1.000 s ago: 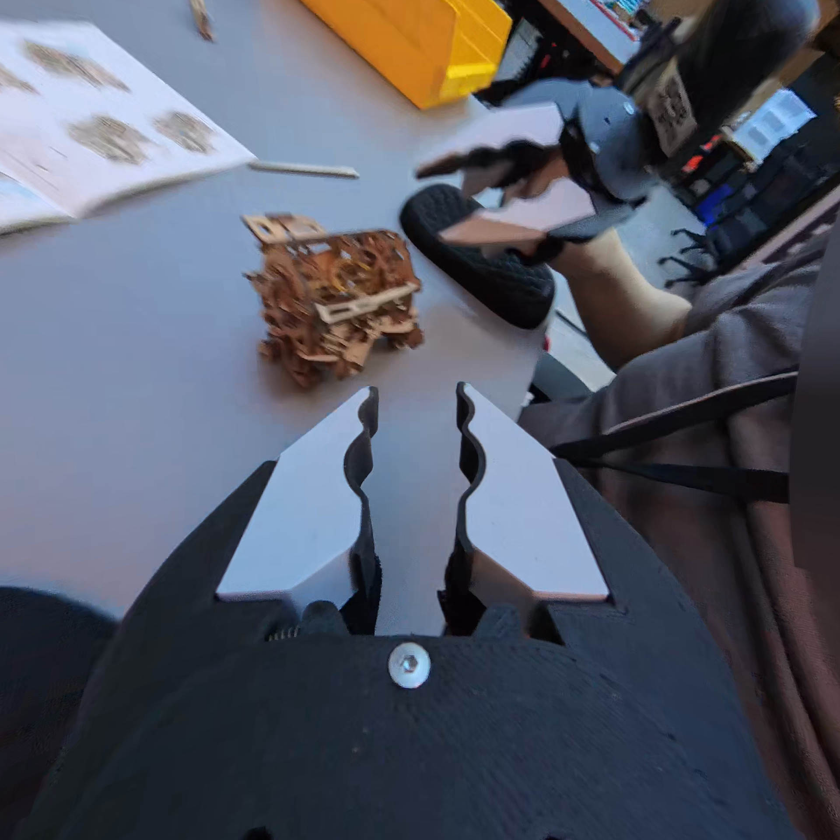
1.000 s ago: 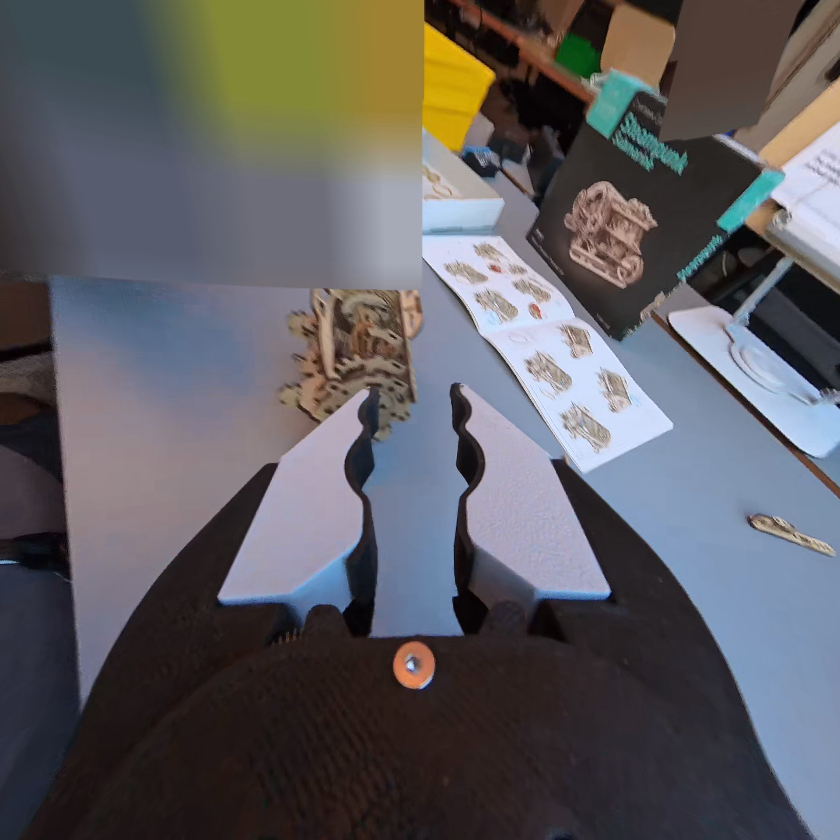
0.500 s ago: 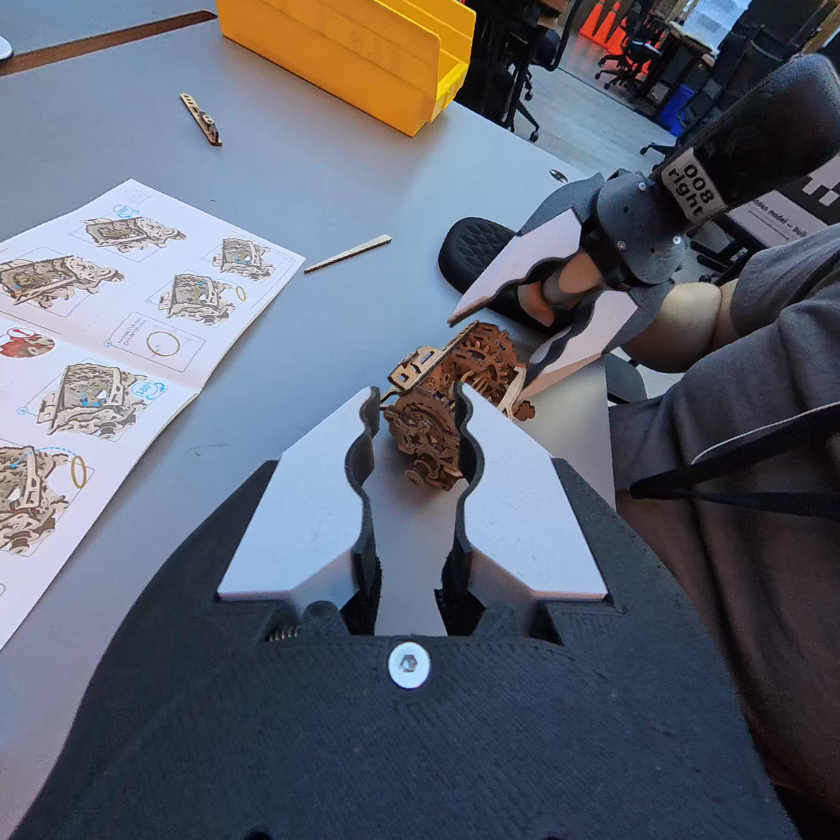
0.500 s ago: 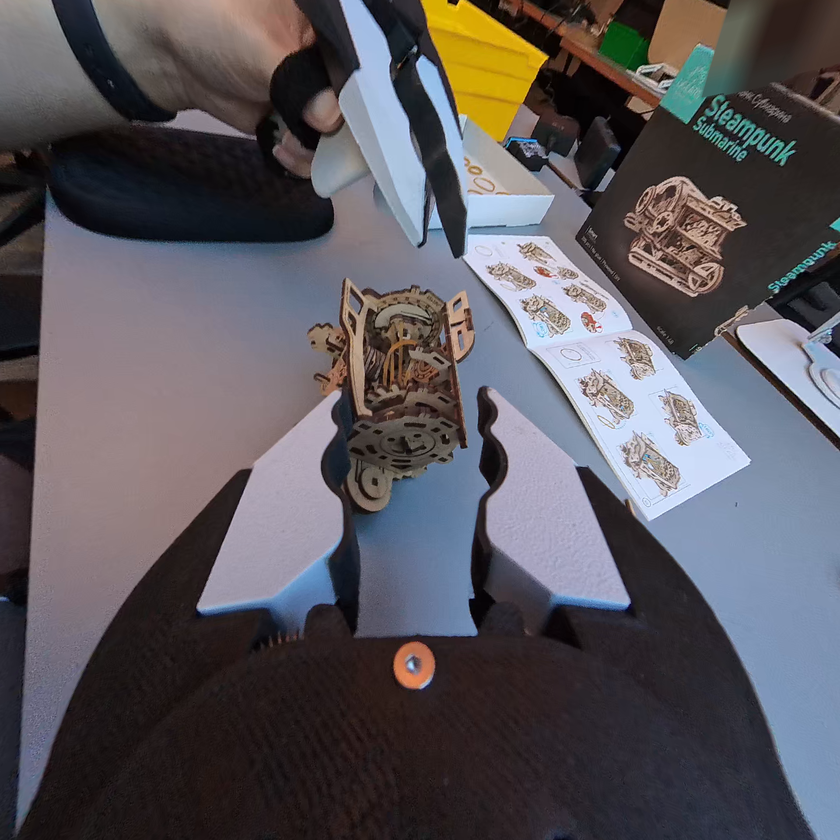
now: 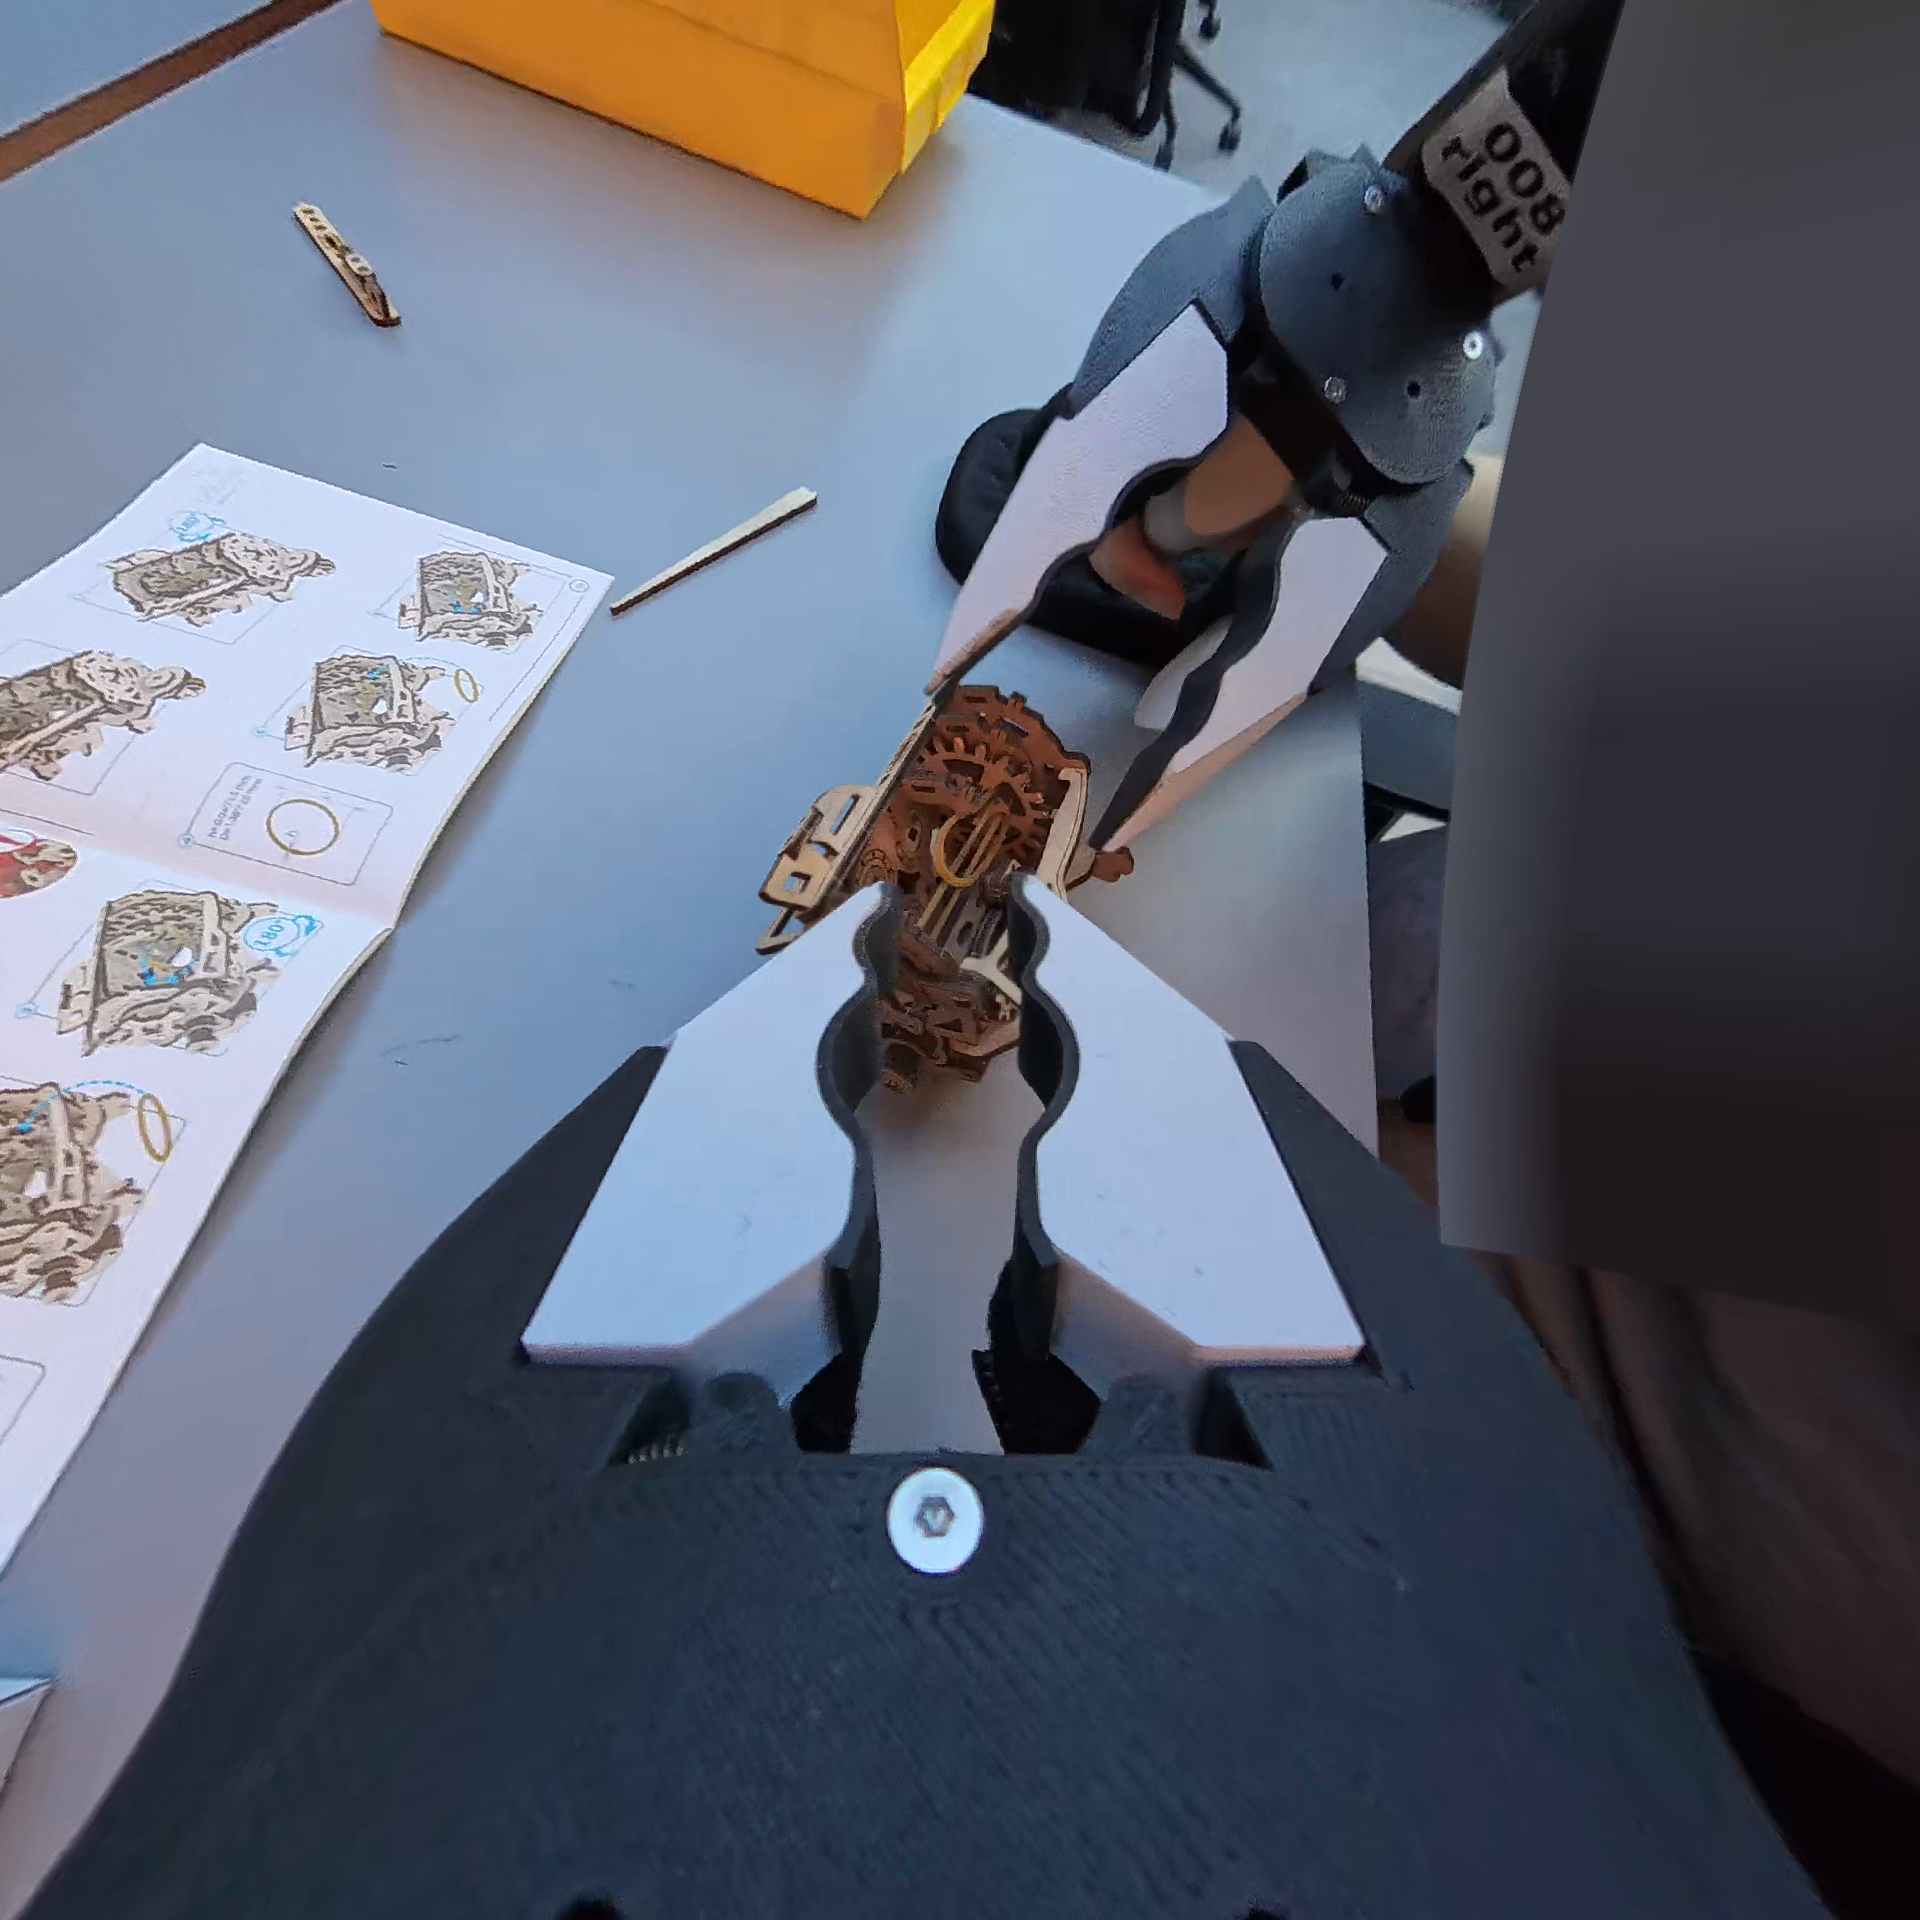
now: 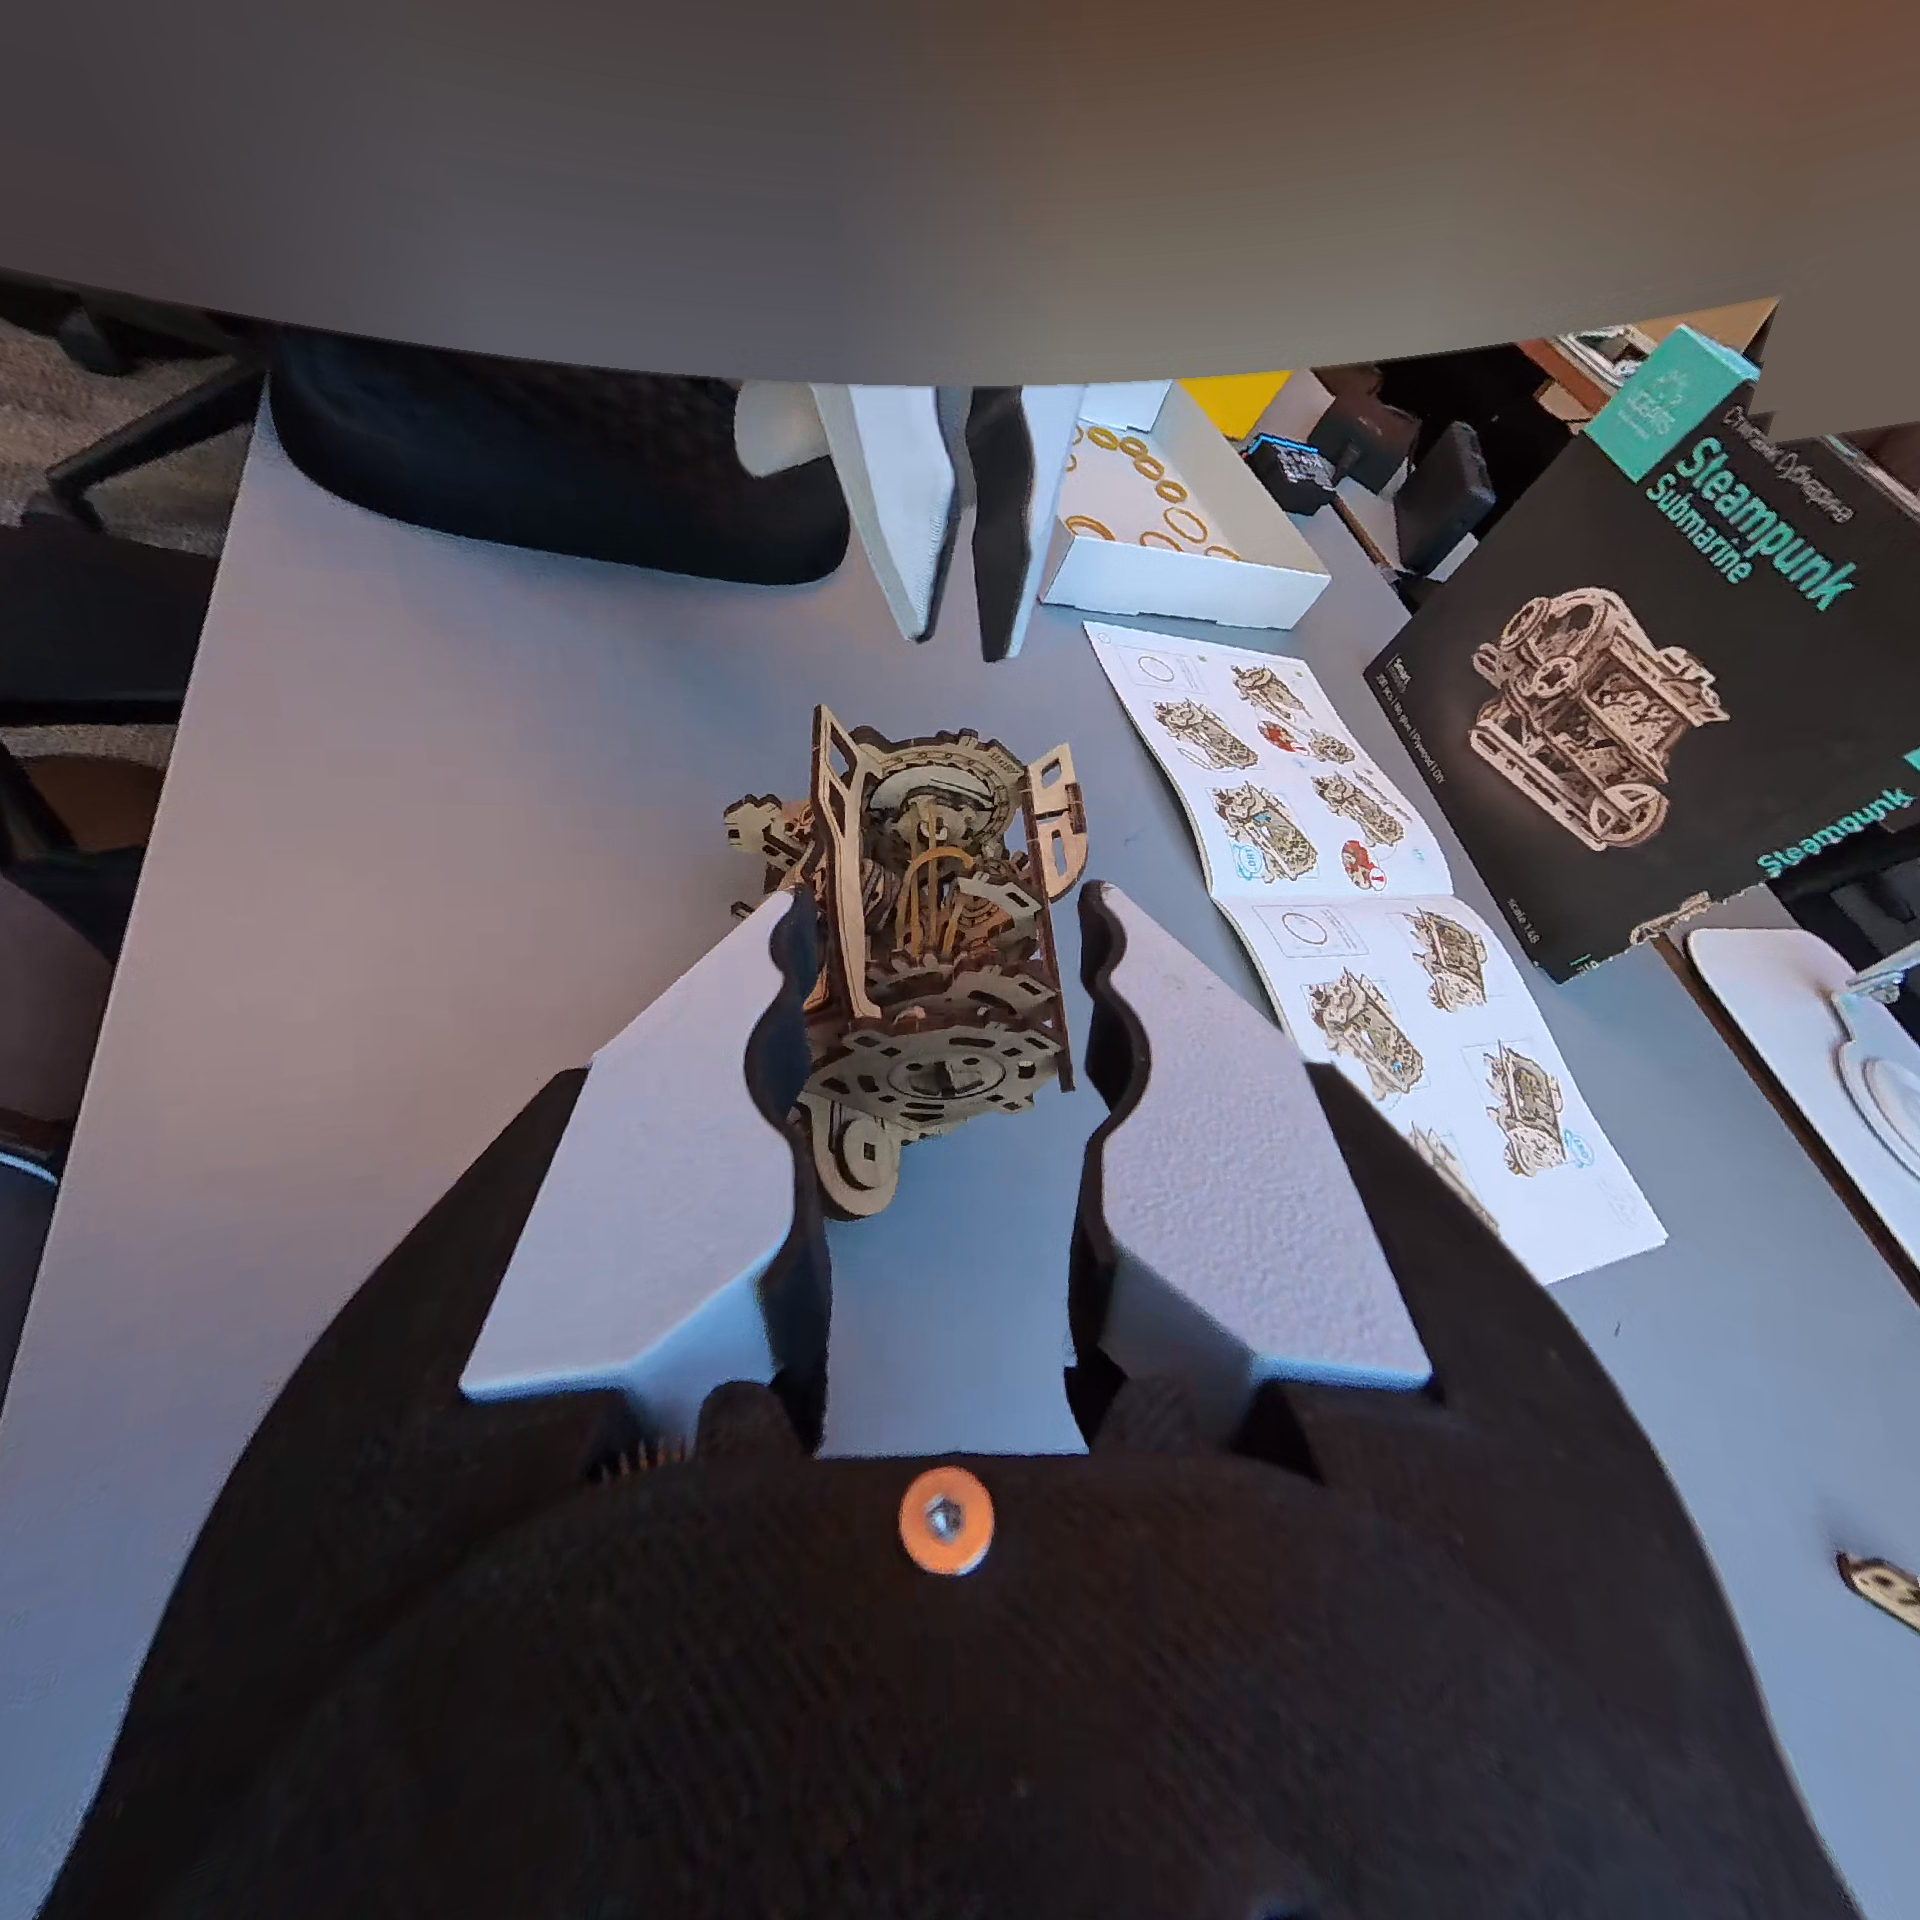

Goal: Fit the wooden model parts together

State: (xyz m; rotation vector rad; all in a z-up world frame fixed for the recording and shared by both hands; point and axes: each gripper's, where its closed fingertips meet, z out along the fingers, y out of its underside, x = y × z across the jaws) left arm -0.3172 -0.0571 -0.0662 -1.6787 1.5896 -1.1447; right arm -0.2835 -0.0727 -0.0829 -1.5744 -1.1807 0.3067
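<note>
A partly built wooden model (image 6: pixel 935 935) of gears and plates stands on the grey table (image 6: pixel 416 831). It also shows in the left wrist view (image 5: pixel 966 790). My right gripper (image 6: pixel 940 899) is open wide with one finger on each side of the model; I cannot tell if the fingers touch it. It also shows in the left wrist view (image 5: pixel 1023 758), coming down over the model from the far right. My left gripper (image 5: pixel 951 894) is open with a narrow gap and empty. Its tips are just short of the model. In the right wrist view it (image 6: pixel 956 639) hangs above and behind the model.
An open instruction booklet (image 5: pixel 208 831) lies left of the model. Two loose wooden strips (image 5: pixel 348 265) (image 5: pixel 717 551) and a yellow bin (image 5: pixel 727 94) lie beyond. A black kit box (image 6: pixel 1662 707), a white box of rubber bands (image 6: pixel 1174 520) and a black chair pad (image 6: pixel 540 478) ring the table.
Both grippers have closed in on the model from opposite sides. The right jaws opened wider and now flank it. The left jaws have narrowed a little.
</note>
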